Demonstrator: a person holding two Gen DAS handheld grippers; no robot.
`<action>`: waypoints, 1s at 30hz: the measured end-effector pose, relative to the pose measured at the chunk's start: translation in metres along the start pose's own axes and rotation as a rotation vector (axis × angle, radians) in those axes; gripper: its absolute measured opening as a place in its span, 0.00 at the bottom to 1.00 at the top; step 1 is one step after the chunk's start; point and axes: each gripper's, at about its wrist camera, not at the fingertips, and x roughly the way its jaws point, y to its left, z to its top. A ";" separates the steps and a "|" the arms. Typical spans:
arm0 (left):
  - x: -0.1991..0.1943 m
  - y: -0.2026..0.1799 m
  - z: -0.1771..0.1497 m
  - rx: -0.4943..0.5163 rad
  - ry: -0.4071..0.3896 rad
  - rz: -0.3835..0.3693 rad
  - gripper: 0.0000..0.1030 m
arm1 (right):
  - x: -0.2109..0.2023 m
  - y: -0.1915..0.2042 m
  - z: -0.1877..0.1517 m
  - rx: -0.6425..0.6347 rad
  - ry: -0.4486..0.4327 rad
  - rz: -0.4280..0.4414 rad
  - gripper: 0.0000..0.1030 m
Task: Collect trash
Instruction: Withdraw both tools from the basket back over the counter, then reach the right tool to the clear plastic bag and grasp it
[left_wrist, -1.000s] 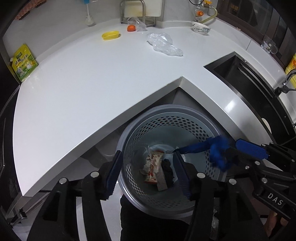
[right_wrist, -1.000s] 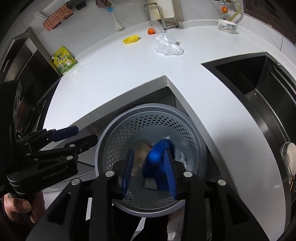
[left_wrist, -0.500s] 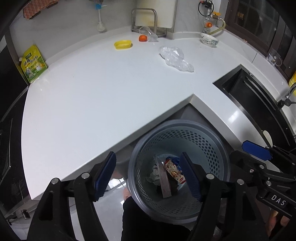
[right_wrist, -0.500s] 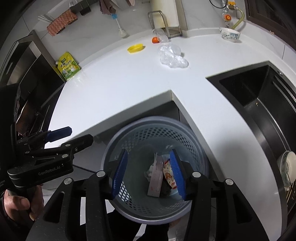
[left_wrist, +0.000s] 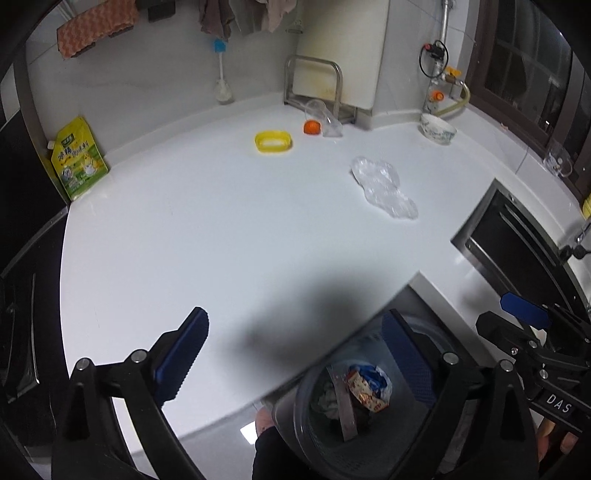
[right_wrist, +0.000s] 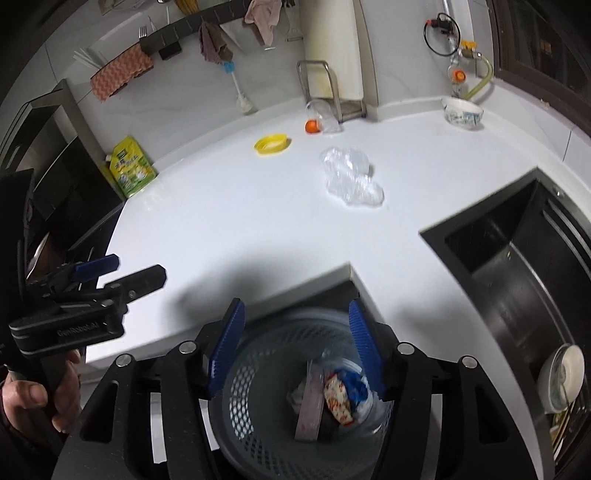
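A grey perforated trash bin (right_wrist: 258, 417) stands below the counter corner and holds wrappers and a blue item (right_wrist: 352, 386); it also shows in the left wrist view (left_wrist: 317, 439). My right gripper (right_wrist: 295, 347) is open and empty above the bin. My left gripper (left_wrist: 295, 358) is open and empty over the counter edge, left of the bin. On the white counter lie a crumpled clear plastic bag (left_wrist: 384, 186) (right_wrist: 351, 177), a yellow lid (left_wrist: 273, 141) (right_wrist: 272, 144), a tipped clear cup (left_wrist: 325, 116) and an orange ball (left_wrist: 312, 127).
A green-yellow pouch (left_wrist: 75, 162) leans at the counter's left end. A patterned bowl (left_wrist: 437, 128) sits at the back right. A black sink (right_wrist: 517, 258) lies to the right. A cutting board rack (left_wrist: 314, 85) stands at the back wall.
The blue item left my right gripper and dropped into the bin. Both grippers rose and tilted up toward the counter, and their jaws opened wider.
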 end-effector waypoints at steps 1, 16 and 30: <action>0.002 0.004 0.007 0.000 -0.009 -0.002 0.93 | 0.002 0.001 0.004 0.002 -0.004 -0.005 0.56; 0.061 0.047 0.105 0.020 -0.060 0.009 0.94 | 0.059 -0.001 0.077 0.071 -0.068 -0.097 0.65; 0.156 0.064 0.177 0.067 -0.063 -0.036 0.94 | 0.143 -0.034 0.128 0.180 -0.047 -0.222 0.69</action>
